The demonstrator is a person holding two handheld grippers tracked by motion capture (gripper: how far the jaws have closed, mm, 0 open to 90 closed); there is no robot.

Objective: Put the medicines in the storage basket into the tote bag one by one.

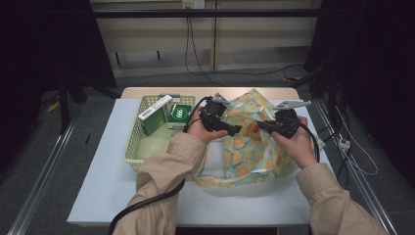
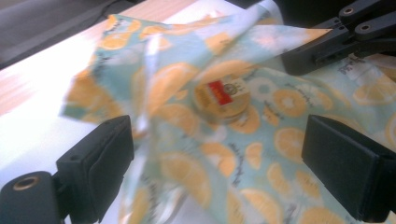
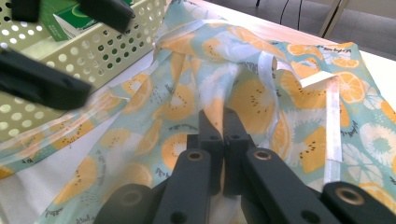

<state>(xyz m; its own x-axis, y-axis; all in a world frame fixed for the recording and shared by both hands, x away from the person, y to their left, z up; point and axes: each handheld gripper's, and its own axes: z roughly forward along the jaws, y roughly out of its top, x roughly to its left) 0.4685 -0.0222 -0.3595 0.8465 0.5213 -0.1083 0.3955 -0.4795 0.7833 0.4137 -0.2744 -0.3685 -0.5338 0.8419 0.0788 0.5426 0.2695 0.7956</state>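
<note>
Left tongs [image 2: 215, 172] spread wide, right tongs [image 3: 223, 122] pinching crinkly orange-print bag [image 1: 249, 147]

Glossy, translucent orange-print plastic bag [image 1: 249, 142] is crinkling on the smooth white bench [image 1: 98, 186]; perforated pale-green plastic basket [image 1: 132, 152] is looking matt.

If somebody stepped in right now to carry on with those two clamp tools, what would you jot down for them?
Left gripper: jaws wide open, nothing pinched, hanging over the orange-print bag.
Right gripper: clamped shut on a fold of the bag's film.
A small round tin with a red label lies on or inside the bag; which one is unclear.
Two green boxes sit in the yellow basket, left of the bag.
Done: bag gripped on one side.
Left, probably: grip the other side, open the bag, load the boxes.
</note>
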